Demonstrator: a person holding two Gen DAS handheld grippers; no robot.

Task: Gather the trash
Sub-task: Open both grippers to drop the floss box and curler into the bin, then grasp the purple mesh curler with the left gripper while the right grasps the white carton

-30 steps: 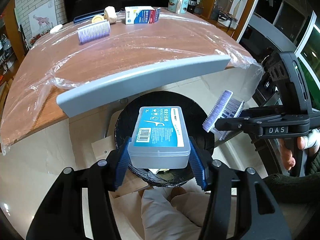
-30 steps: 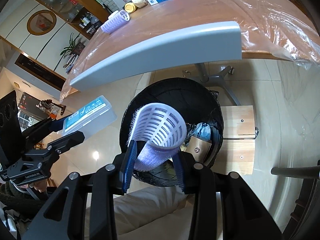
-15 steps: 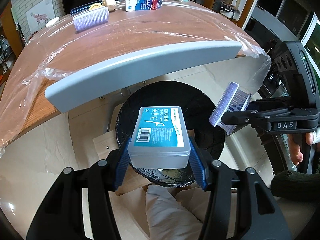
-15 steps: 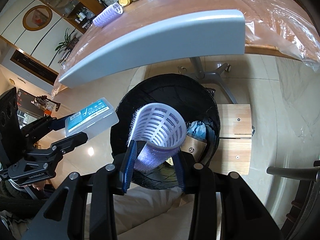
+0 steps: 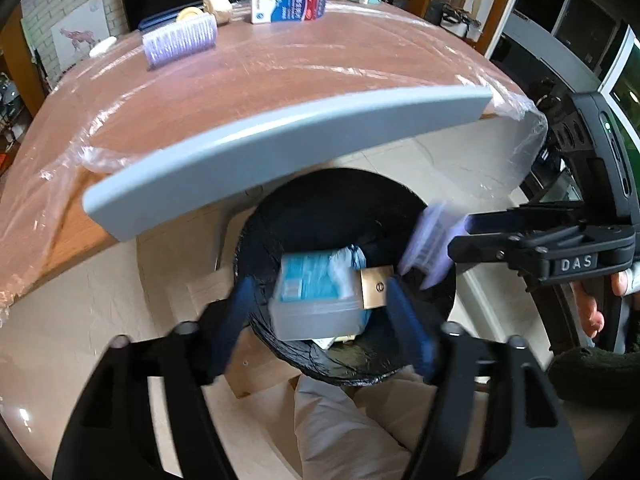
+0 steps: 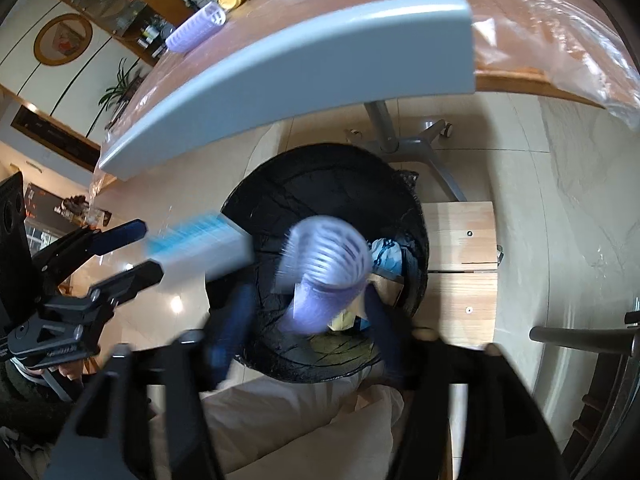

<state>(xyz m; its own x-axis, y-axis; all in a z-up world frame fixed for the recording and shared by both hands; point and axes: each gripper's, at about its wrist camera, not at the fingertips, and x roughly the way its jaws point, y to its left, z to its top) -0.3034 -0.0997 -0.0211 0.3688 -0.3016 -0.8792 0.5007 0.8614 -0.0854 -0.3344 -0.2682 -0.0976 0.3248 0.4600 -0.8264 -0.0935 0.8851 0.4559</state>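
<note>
Both grippers hang over a black lined bin (image 5: 280, 216) with their jaws opening. My left gripper (image 5: 320, 314) has its blue pads apart from the clear plastic box with the blue label (image 5: 316, 296), which is blurred and dropping into the bin. In the right wrist view my right gripper (image 6: 308, 316) stands wide around the purple mesh hair roller (image 6: 328, 264), also blurred and loose between the pads. The box (image 6: 204, 244) and left gripper (image 6: 136, 252) show at the left there. The roller (image 5: 430, 248) and right gripper (image 5: 472, 232) show at the right in the left wrist view.
Other trash lies in the bin (image 6: 320, 168), including a brown carton (image 5: 376, 286). A grey chair back (image 5: 280, 136) curves above it. Beyond it, the plastic-covered table (image 5: 280, 72) holds another purple roller (image 5: 180, 38), a blue-white carton (image 5: 286, 4) and tape rolls (image 5: 216, 0). A wooden board (image 6: 460, 240) lies under the bin.
Both grippers have opened. The box and the purple roller, gripped half a second ago, have come free and are falling into the bin. Neither hand has shifted much.
</note>
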